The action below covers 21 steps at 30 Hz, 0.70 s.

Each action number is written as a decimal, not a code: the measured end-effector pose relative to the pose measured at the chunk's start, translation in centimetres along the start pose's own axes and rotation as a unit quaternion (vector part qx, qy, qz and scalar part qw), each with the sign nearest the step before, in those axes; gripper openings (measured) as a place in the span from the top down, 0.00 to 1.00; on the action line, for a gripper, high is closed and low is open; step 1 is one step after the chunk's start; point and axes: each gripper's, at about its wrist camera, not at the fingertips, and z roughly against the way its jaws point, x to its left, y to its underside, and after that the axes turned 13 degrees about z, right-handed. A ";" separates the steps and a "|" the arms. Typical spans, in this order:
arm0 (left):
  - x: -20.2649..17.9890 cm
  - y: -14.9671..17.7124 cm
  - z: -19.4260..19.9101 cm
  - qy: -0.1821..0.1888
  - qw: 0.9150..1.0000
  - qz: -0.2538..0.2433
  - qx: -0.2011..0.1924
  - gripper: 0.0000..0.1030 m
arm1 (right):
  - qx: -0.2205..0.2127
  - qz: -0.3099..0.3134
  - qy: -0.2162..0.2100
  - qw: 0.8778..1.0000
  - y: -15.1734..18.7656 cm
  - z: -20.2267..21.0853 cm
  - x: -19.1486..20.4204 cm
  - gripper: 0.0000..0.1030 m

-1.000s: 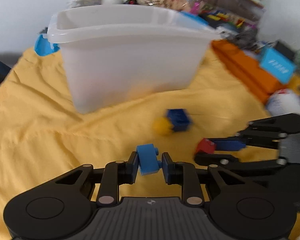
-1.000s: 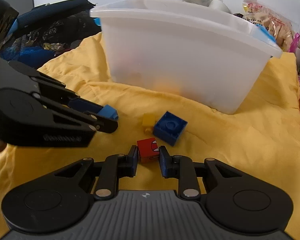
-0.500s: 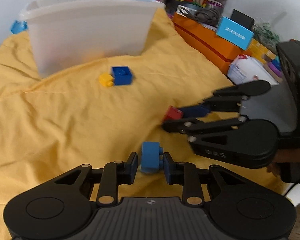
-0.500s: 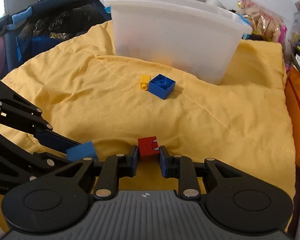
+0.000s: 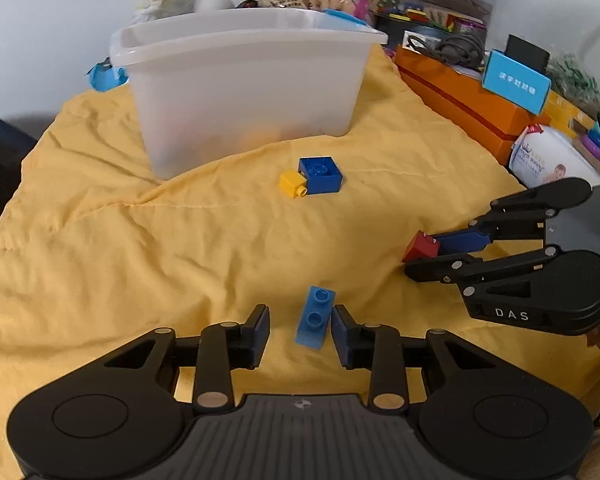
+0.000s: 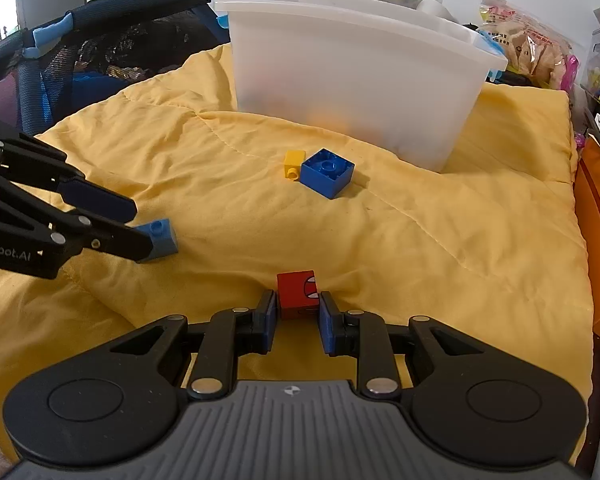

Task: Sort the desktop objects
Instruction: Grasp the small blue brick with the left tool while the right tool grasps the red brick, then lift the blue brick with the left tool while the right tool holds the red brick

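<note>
Left gripper [image 5: 300,330] has just been opening its jaws, the light blue two-stud brick [image 5: 315,317] lying loose between them on the yellow quilt [image 5: 140,240]. Right gripper [image 6: 298,314] is pinching the red brick [image 6: 297,294]. Farther off, a yellow brick [image 5: 293,184] is touching a dark blue brick [image 5: 321,175] before the translucent bin [image 5: 244,92].

Crinkly matt yellow quilted cloth [image 5: 140,248] underneath, soft-looking. Frosted translucent plastic bin [image 5: 244,92], smooth. Small glossy hard-plastic dark blue brick [image 5: 321,175]; the light blue two-stud plastic brick [image 5: 314,317] looks matter, I think.
</note>
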 end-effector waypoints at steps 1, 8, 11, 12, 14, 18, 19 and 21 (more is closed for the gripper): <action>0.0 -0.1 -0.1 -0.001 1.000 0.002 -0.001 0.63 | 0.000 0.001 0.000 1.000 0.0 0.0 0.0 0.75; 0.7 -0.7 0.1 -0.010 1.000 0.013 -0.009 0.63 | -0.001 0.003 -0.001 1.000 0.0 0.0 0.0 0.75; 1.0 -0.9 0.0 -0.012 1.000 0.009 -0.006 0.63 | -0.002 0.003 -0.002 1.000 0.0 0.0 0.0 0.74; 1.1 -0.9 0.0 -0.012 1.000 0.011 -0.005 0.63 | -0.002 0.003 -0.002 1.000 0.0 -0.1 0.0 0.74; 1.1 -1.0 0.0 -0.010 1.000 0.013 -0.005 0.63 | -0.003 0.003 -0.002 1.000 0.1 0.0 0.0 0.74; 1.0 -0.8 0.0 -0.009 1.000 0.010 -0.004 0.63 | -0.003 0.004 -0.002 1.000 0.1 0.0 0.0 0.74; 1.0 -0.7 0.0 -0.009 1.000 0.010 -0.005 0.63 | -0.004 0.004 -0.002 1.000 0.1 0.0 0.0 0.74; 1.0 -0.7 0.1 -0.008 1.000 0.009 -0.004 0.63 | -0.004 0.003 -0.002 1.000 0.2 0.0 0.0 0.74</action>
